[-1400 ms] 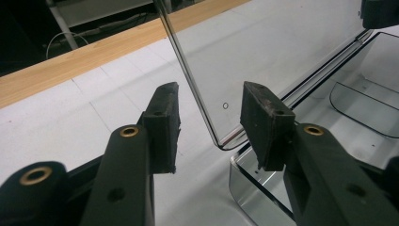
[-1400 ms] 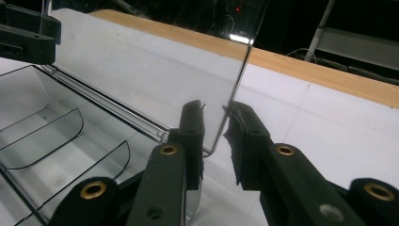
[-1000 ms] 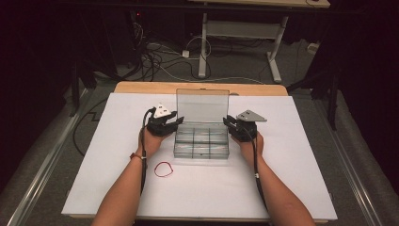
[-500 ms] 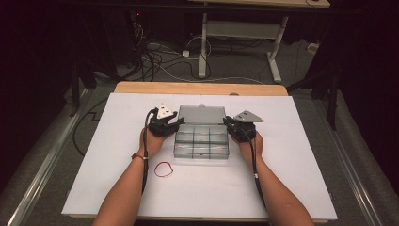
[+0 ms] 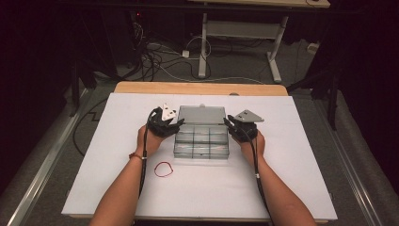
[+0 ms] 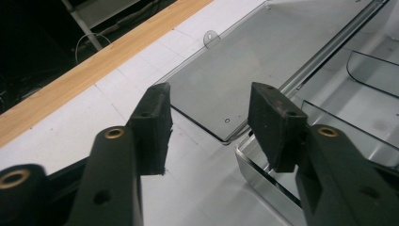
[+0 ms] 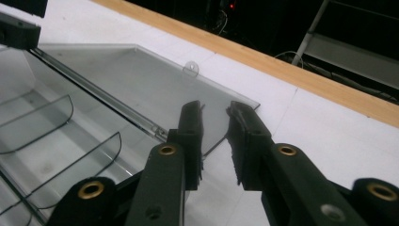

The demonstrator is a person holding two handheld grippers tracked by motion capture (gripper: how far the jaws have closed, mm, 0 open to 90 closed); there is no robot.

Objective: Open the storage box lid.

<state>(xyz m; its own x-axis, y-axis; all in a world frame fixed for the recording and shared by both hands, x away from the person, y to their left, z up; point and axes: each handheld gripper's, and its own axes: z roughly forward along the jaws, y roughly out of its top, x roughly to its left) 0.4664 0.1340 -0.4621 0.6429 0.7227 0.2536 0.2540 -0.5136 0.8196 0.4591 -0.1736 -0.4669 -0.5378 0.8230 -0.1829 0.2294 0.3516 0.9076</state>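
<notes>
Clear compartment box (image 5: 201, 143) sits mid-table on the white sheet (image 5: 291, 183), lid (image 5: 201, 114) laid flat behind it, left gripper (image 5: 175, 125) and right gripper (image 5: 229, 124) at its two sides. Left gripper (image 6: 209, 125) view: jaws have just been opening, standing apart over the lid's corner, gripping nothing. Right gripper (image 7: 214, 139) view: jaws have just been opening slightly, narrowly apart, the lid's corner (image 7: 244, 104) beyond them, unclamped.

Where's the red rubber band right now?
High view: the rubber band lies on the white mat, just in front of the clear box's left corner, beside the left forearm.
</notes>
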